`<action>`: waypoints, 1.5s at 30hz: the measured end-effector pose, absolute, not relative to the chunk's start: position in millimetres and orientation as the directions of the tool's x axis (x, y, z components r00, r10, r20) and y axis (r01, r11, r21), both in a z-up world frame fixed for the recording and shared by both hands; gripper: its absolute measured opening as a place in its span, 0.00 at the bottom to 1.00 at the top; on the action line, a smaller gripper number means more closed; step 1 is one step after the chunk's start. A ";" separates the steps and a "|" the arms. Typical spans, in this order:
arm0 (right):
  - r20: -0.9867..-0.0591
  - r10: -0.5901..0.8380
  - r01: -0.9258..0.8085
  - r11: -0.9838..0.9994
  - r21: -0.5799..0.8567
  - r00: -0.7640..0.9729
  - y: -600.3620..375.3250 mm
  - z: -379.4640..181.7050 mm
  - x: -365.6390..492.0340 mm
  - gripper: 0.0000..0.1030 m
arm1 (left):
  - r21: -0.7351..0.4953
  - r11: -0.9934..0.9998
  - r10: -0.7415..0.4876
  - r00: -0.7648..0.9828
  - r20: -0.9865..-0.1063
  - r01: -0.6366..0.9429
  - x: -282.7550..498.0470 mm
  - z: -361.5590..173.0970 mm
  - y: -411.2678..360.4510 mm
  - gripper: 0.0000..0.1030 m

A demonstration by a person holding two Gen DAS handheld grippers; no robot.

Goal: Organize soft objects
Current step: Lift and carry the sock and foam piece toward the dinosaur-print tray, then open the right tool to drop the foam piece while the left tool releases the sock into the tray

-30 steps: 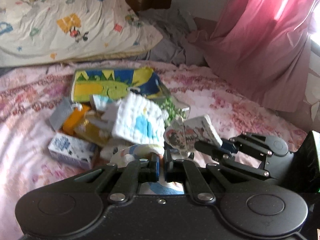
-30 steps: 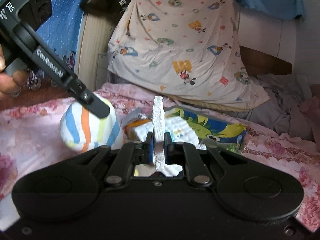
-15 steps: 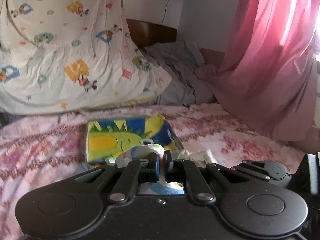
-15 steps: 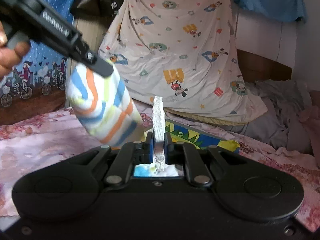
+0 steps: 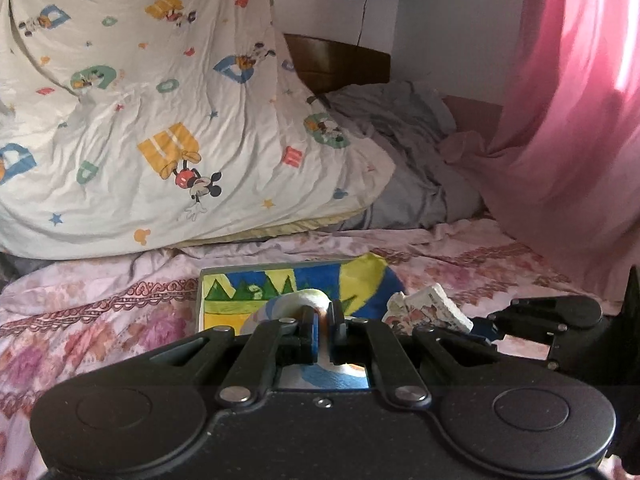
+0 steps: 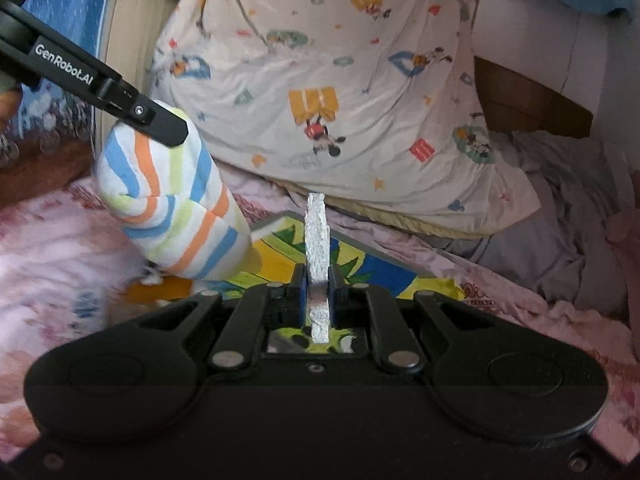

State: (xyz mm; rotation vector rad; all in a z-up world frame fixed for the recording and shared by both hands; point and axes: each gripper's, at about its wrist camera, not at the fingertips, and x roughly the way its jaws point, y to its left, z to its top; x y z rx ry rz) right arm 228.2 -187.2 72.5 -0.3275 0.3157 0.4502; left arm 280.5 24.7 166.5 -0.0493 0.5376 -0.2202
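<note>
My left gripper (image 5: 323,318) is shut on a soft roll with blue, orange and green stripes (image 5: 288,306), mostly hidden behind its fingers. The right wrist view shows that striped roll (image 6: 172,204) hanging in the air at the left, pinched at its top by a left finger (image 6: 160,124). My right gripper (image 6: 318,284) is shut on a folded white cloth (image 6: 317,236), seen edge-on and upright. From the left wrist view that cloth (image 5: 424,312) shows a cartoon print, held low at the right. A colourful dinosaur-print box (image 5: 280,286) lies on the bed beyond both.
A pink floral bedsheet (image 5: 100,320) covers the bed. A Mickey-print quilt (image 5: 160,140) is heaped at the back, grey bedding (image 5: 400,152) beside it and a pink curtain (image 5: 560,120) at the right. An orange item (image 6: 156,292) lies left of the box.
Both grippers have risen from the pile, each keeping its hold. The striped roll went up and to the left. The heap of packets and cloths has dropped out of view.
</note>
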 end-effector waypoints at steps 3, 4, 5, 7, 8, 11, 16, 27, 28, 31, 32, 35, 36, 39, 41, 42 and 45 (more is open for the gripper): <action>-0.387 0.368 -0.479 0.843 -0.245 0.845 -182.2 57.8 260.4 0.05 | -0.125 0.974 -0.228 0.834 -0.502 0.190 314.7 148.9 36.2 0.04; -0.395 0.365 -0.479 0.843 -0.244 0.843 -180.2 52.0 271.7 0.05 | -0.131 0.973 -0.231 0.834 -0.501 0.191 326.2 142.9 39.8 0.04; -0.402 0.362 -0.479 0.845 -0.240 0.841 -177.8 46.3 282.6 0.05 | -0.136 0.972 -0.233 0.834 -0.499 0.190 335.7 137.2 42.6 0.04; -0.414 0.354 -0.472 0.852 -0.227 0.838 -176.8 37.3 301.8 0.05 | -0.146 0.972 -0.234 0.835 -0.497 0.185 354.7 124.0 46.7 0.04; -0.419 0.349 -0.467 0.856 -0.221 0.838 -177.2 32.0 312.5 0.05 | -0.156 0.972 -0.233 0.836 -0.498 0.178 364.9 115.9 48.8 0.04; -0.440 0.323 -0.450 0.866 -0.219 0.838 -173.7 17.5 328.7 0.05 | -0.181 0.970 -0.232 0.832 -0.503 0.161 390.1 92.4 52.1 0.04; -0.488 0.292 -0.440 0.871 -0.220 0.822 -163.3 -1.4 346.2 0.05 | -0.229 0.963 -0.241 0.824 -0.512 0.139 419.1 56.2 55.6 0.04; -0.574 0.310 -0.525 0.812 -0.255 0.758 -102.3 -14.8 368.8 0.06 | -0.260 0.961 -0.235 0.769 -0.594 0.093 430.4 3.5 75.3 0.04; -0.578 0.309 -0.531 0.805 -0.264 0.755 -92.2 -16.3 371.2 0.08 | -0.256 0.963 -0.226 0.762 -0.607 0.081 430.7 0.1 77.3 0.04; -0.591 0.312 -0.548 0.791 -0.272 0.744 -72.9 -16.6 378.1 0.10 | -0.253 0.966 -0.204 0.743 -0.638 0.048 432.1 -9.6 85.7 0.04; -0.596 0.312 -0.553 0.787 -0.274 0.740 -67.0 -16.9 379.0 0.10 | -0.254 0.966 -0.201 0.738 -0.645 0.041 432.6 -11.6 88.2 0.05; -0.610 0.319 -0.571 0.774 -0.274 0.725 -57.4 -17.0 378.0 0.11 | -0.257 0.966 -0.197 0.730 -0.655 0.031 431.1 -14.6 94.6 0.08; -0.614 0.322 -0.578 0.768 -0.275 0.721 -54.2 -17.5 377.7 0.13 | -0.257 0.966 -0.195 0.729 -0.656 0.027 430.0 -14.3 95.5 0.12; -0.623 0.327 -0.588 0.762 -0.271 0.710 -46.2 -20.1 377.1 0.18 | -0.277 0.961 -0.202 0.727 -0.656 0.017 423.7 -12.5 99.1 0.18; -0.620 0.338 -0.591 0.764 -0.259 0.708 -49.4 -17.6 373.9 0.27 | -0.275 0.961 -0.194 0.735 -0.649 0.011 419.0 -9.8 99.3 0.26; -0.616 0.340 -0.589 0.767 -0.256 0.711 -52.2 -16.1 371.2 0.36 | -0.272 0.962 -0.190 0.739 -0.646 0.009 416.4 -8.3 99.6 0.29; -0.606 0.338 -0.583 0.769 -0.262 0.720 -54.9 -10.6 364.1 0.45 | -0.268 0.963 -0.177 0.747 -0.641 -0.001 411.6 -2.8 100.0 0.36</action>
